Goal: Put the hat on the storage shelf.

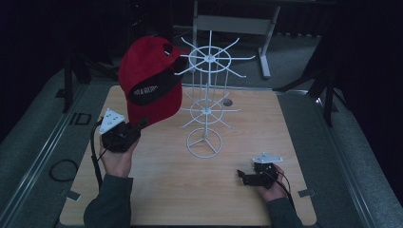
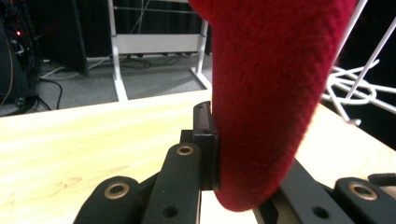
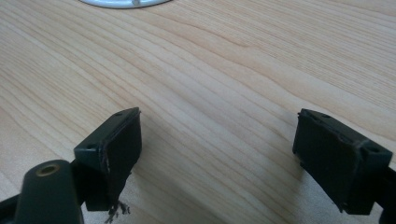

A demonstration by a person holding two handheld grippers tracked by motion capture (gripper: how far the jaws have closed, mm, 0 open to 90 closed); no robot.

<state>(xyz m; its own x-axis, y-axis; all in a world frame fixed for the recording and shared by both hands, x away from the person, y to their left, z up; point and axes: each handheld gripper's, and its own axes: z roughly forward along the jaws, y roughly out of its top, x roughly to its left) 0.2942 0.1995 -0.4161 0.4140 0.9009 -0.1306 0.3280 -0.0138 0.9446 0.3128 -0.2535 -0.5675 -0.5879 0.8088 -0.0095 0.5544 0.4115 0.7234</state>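
- Your left tool (image 1: 142, 124) is clamped on the brim of the red cap (image 1: 151, 78), holding it up beside the white wire rack (image 1: 207, 102).
- Your right tool (image 3: 217, 156) sits wide open, gripping nothing, low over the wooden counter (image 1: 166, 190).

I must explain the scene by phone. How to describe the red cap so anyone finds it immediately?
On the wooden table stands a white wire rack. Just left of it, the left hand-held gripper holds the red cap up by its brim: the only red, cloth thing there.
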